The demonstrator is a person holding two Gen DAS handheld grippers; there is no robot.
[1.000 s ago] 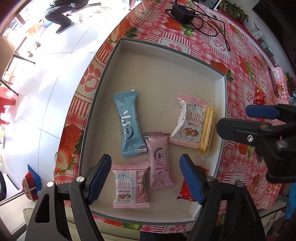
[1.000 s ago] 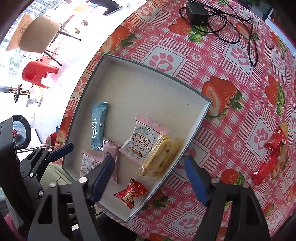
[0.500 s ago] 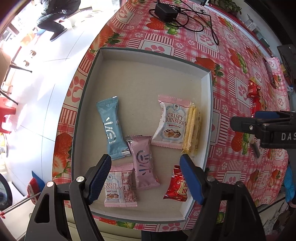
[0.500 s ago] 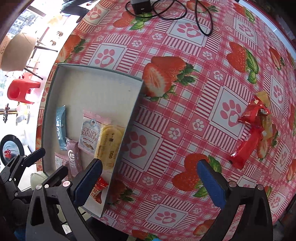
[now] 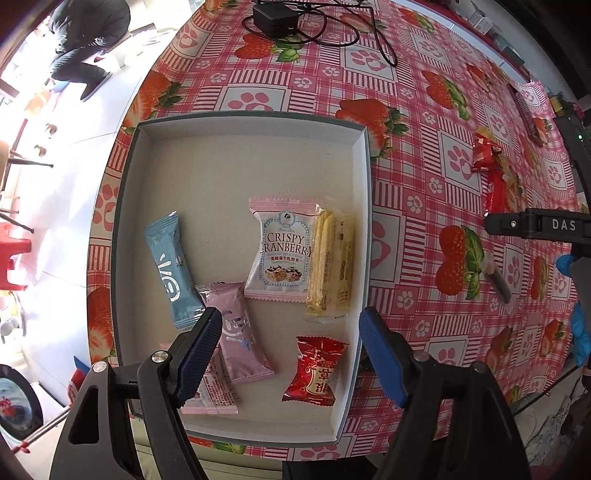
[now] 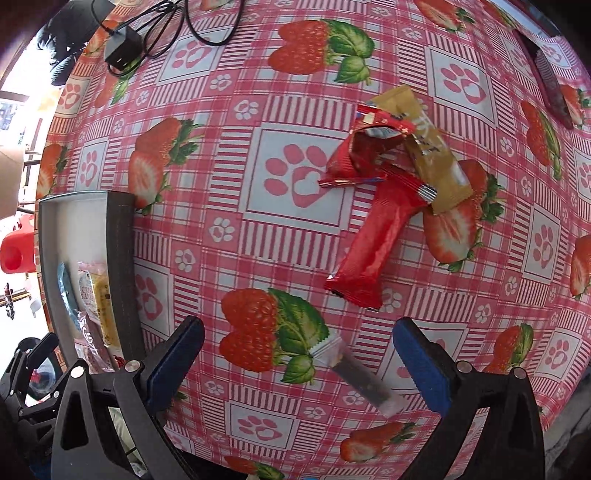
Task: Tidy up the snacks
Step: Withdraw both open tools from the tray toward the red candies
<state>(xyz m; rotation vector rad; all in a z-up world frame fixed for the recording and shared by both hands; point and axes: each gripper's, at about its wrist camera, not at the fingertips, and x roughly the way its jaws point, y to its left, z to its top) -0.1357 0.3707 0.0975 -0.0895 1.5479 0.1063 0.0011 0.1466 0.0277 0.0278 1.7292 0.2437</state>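
A shallow grey-rimmed box (image 5: 236, 122) holds several snack packets: a blue bar (image 5: 168, 266), a Crispy Cranberry packet (image 5: 282, 247), yellow wafers (image 5: 330, 262), a pink packet (image 5: 240, 332) and a red packet (image 5: 316, 373). My left gripper (image 5: 291, 354) is open and empty above the box's near end. My right gripper (image 6: 295, 362) is open and empty over the tablecloth, above a dark silver-ended stick packet (image 6: 356, 373). Beyond it lie a long red packet (image 6: 373, 236), a crumpled red wrapper (image 6: 354, 155) and a gold packet (image 6: 432, 151). The box's edge (image 6: 120, 266) is at the left.
A black power adapter with coiled cable (image 5: 275, 20) lies at the table's far side, also in the right wrist view (image 6: 122, 50). A dark flat packet (image 6: 554, 88) lies far right. The table's left edge drops to the floor, with a red stool (image 6: 16, 251).
My right gripper has swung right, from over the box to over the loose packets on the tablecloth. The left gripper's view has shifted a little, showing more of the box's near end.
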